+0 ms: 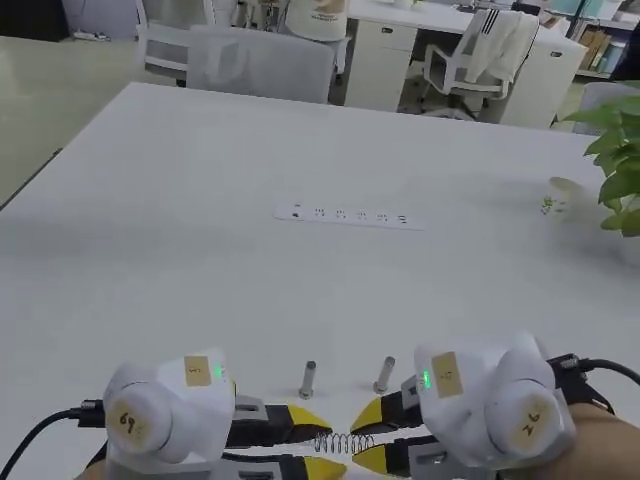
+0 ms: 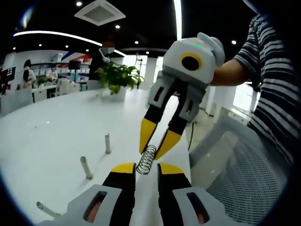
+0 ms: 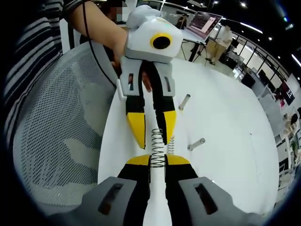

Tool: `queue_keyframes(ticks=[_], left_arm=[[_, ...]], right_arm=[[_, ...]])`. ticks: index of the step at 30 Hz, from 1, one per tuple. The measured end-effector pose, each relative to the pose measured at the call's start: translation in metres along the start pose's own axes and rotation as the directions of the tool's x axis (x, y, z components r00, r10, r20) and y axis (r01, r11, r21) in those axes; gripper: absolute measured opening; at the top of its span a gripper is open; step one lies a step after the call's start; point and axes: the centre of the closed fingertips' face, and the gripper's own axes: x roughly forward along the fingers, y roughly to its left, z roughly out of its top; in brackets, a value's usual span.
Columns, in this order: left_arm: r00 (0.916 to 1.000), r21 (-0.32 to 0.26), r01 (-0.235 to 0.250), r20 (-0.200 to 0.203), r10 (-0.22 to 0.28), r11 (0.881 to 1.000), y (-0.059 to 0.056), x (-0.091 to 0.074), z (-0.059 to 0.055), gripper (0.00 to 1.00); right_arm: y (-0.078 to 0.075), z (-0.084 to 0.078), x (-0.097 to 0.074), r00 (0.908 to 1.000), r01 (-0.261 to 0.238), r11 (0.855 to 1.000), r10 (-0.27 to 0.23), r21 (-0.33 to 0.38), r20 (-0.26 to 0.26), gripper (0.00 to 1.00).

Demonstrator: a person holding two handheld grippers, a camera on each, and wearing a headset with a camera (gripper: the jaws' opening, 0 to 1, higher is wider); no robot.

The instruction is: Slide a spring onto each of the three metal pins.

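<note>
Over the near edge of the worktop (image 1: 180, 260), left tongs (image 2: 147, 167) and right tongs (image 3: 157, 161), just short of the pins (image 1: 308, 379), nipped nearly closed on opposite ends of the spring (image 1: 338, 441), aloft. Could buckle or flick off that edge if squeezed endwise. From the head, two pins upright; from the left gripper view, a third pin (image 2: 47, 210), lean unclear.

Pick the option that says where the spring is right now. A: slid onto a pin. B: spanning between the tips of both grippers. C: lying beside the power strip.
B: the spring bridges the left gripper and the right gripper, one end in each pair of jaws; the upright pins beyond are bare.
</note>
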Motion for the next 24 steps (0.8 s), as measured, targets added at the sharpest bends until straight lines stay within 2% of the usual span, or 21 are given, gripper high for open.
queue_keyframes(ticks=[4,7,10,14,24], left_arm=[[1.0000,0.004,0.007,0.005,-0.007,1.000,-0.002,0.001,0.002,0.08],[0.9999,0.019,0.010,-0.008,-0.010,1.000,-0.003,0.002,0.000,0.05],[0.9997,0.010,0.012,-0.021,-0.012,1.000,-0.002,0.002,-0.002,0.04],[0.9997,0.020,0.020,-0.015,-0.019,1.000,-0.004,0.001,0.000,0.03],[0.9957,0.031,0.085,-0.040,-0.084,0.996,-0.008,0.003,-0.003,0.02]], right_arm=[[0.003,-0.002,0.000,1.0000,-0.004,1.000,0.004,-0.008,-0.008,0.08],[0.004,-0.003,0.000,0.9999,-0.009,1.000,0.008,-0.014,-0.013,0.08],[0.005,-0.002,0.000,0.9999,-0.009,1.000,0.009,-0.020,-0.014,0.08],[0.005,-0.002,0.000,0.9999,-0.007,1.000,0.007,-0.020,-0.014,0.08],[0.011,-0.004,0.001,1.0000,-0.004,1.000,0.004,0.021,0.001,0.08]])
